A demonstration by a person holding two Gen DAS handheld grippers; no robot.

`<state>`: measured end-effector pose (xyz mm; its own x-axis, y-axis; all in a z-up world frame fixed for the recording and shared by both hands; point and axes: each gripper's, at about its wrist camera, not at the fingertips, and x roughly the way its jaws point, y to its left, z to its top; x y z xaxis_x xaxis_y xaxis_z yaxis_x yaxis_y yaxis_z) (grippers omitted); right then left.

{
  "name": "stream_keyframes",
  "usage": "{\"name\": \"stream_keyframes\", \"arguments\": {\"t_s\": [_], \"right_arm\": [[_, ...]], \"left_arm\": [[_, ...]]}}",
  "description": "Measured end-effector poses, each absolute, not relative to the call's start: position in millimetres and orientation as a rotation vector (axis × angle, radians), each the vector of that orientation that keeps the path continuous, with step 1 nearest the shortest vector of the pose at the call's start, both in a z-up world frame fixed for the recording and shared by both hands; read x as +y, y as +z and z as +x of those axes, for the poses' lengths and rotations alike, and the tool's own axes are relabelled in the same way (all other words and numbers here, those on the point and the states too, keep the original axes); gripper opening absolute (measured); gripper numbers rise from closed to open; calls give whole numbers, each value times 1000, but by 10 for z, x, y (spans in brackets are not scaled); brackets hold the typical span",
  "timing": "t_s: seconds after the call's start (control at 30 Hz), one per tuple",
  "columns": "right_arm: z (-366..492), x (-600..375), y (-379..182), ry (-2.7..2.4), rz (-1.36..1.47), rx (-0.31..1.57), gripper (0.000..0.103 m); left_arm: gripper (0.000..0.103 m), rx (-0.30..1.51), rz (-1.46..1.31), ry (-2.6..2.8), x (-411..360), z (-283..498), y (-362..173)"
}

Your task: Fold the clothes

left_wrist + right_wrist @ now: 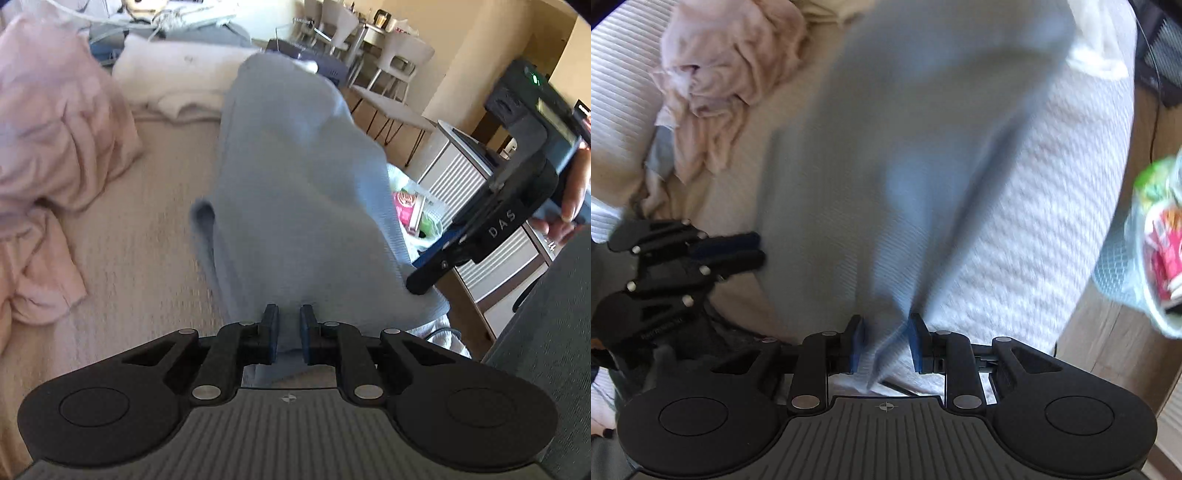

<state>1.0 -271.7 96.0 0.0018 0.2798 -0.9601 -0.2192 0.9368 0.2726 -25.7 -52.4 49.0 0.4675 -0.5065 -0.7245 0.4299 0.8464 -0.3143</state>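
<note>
We are gripping the blue cloth (295, 177) with the left gripper (289, 332) and the right gripper (886, 343), both clamped on its near edge at the bed (129, 240) edge. No fold yet; pink clothes (55, 129) are waiting.

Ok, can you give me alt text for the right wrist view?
The right claw pinches a corner of a light blue garment that hangs blurred above a white ribbed bedcover. At left, the left claw grips the garment's other edge, and a crumpled pink garment lies beyond.
</note>
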Motion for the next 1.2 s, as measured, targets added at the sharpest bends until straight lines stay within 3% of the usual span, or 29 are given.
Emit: {"name": "stream_keyframes", "arguments": {"t_s": [0.17, 0.37, 0.43, 0.47, 0.6, 0.9, 1.2], "right_arm": [[-30, -2809, 710, 357, 83, 1504, 40], [-64, -2837, 666, 345, 114, 1459, 44], [-112, -2844, 676, 339, 117, 1437, 45], [-132, -2848, 681, 337, 117, 1425, 46], [-194, -2909, 745, 316, 144, 1391, 56], [-225, -3107, 1156, 292, 227, 1227, 59], [-297, -3136, 962, 322, 279, 1248, 61]], "left_arm": [[13, 910, -67, -576, -554, -252, 358], [14, 934, -202, -534, -415, -324, 436], [26, 945, -263, -511, -345, -406, 530], [39, 946, -293, -491, -306, -440, 577], [49, 962, -506, -428, -43, -643, 708], [49, 1074, -702, -384, -66, -656, 445], [50, 1088, -775, -347, -121, -518, 104]]}}
